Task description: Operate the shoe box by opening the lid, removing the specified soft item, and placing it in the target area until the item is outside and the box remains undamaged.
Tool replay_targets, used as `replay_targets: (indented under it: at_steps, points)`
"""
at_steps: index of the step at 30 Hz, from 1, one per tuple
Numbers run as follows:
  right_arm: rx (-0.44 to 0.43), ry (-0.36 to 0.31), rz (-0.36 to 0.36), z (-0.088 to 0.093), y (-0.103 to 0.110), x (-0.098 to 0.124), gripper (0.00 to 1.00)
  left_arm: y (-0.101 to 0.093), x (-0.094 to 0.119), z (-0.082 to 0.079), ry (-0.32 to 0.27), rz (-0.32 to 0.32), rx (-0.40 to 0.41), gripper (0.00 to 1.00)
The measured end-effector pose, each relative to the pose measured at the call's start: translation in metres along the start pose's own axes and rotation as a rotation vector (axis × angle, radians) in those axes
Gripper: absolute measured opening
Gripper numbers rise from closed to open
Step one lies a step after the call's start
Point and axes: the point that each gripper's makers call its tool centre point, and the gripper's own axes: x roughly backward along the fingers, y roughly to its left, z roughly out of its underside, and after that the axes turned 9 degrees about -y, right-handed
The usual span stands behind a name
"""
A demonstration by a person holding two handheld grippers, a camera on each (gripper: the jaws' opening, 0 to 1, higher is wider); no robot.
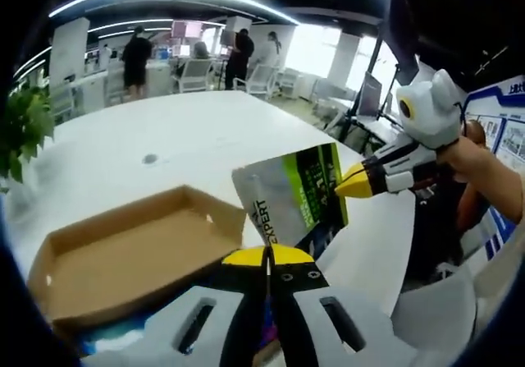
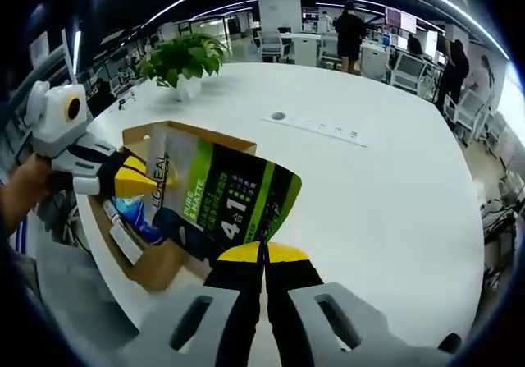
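Soft pouch (image 1: 291, 196), silver with a green and black printed panel, is up in the air above the white table (image 1: 164, 145), out of the shoe box and just beside its open end. In the right gripper view the same pouch (image 2: 225, 203) fills the middle, black face with green stripe and large white print, tilted.

Both grippers hold it. Left gripper (image 1: 268, 256): yellow-tipped jaws pressed together with no gap, pinching the pouch's lower edge. From the right gripper view this left gripper (image 2: 135, 178) comes in from the left and clamps the pouch's side edge, a hand (image 2: 25, 188) behind it. Right gripper (image 2: 264, 254): jaws closed tight on the pouch's bottom edge. In the left gripper view the right gripper (image 1: 357, 182) reaches in from the right, its yellow tip at the pouch's right edge; a hand (image 1: 484, 166) holds it.

Shoe box (image 1: 135, 248): brown cardboard, open, bare brown interior facing up in the left gripper view, sitting at the table's near edge. In the right gripper view the box (image 2: 160, 264) lies below and behind the pouch, with a blue packet (image 2: 135, 211) and other items inside; cannot make them out further.

Beyond: potted green plant (image 2: 182, 59) on the table's far side, a round grommet (image 1: 149, 158) in the tabletop. Office behind, with chairs, desks and people standing (image 1: 135, 59).
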Motion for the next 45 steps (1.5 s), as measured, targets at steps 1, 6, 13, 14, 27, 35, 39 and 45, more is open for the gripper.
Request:
replay_targets:
  at_steps: [1,6,13,14,27,35,39,45]
  points:
    - [0.001,0.002,0.008,0.001,-0.004,0.001,0.00,-0.003,-0.004,0.000,-0.001,0.006,0.001,0.00]
    - [-0.002,0.013,0.031,0.005,-0.018,0.002,0.00,-0.011,-0.016,0.001,0.003,0.023,-0.004,0.00]
    - [-0.001,0.026,0.058,0.016,-0.036,0.000,0.00,-0.016,-0.035,0.007,0.023,0.032,-0.030,0.00]
    - [0.002,0.027,0.060,0.018,-0.037,-0.002,0.00,-0.016,-0.039,0.009,0.031,0.032,-0.048,0.00]
    - [0.009,0.057,0.095,0.051,-0.057,-0.019,0.00,-0.018,-0.071,0.035,0.166,0.031,-0.320,0.00]
    - [0.006,0.056,0.099,0.062,-0.065,-0.032,0.00,-0.012,-0.087,0.048,0.269,0.026,-0.458,0.00]
    - [0.021,0.056,0.097,0.065,-0.068,-0.040,0.00,-0.008,-0.094,0.056,0.319,0.020,-0.526,0.00]
    - [0.034,0.056,0.095,0.069,-0.071,-0.052,0.00,-0.002,-0.101,0.066,0.390,0.022,-0.716,0.00]
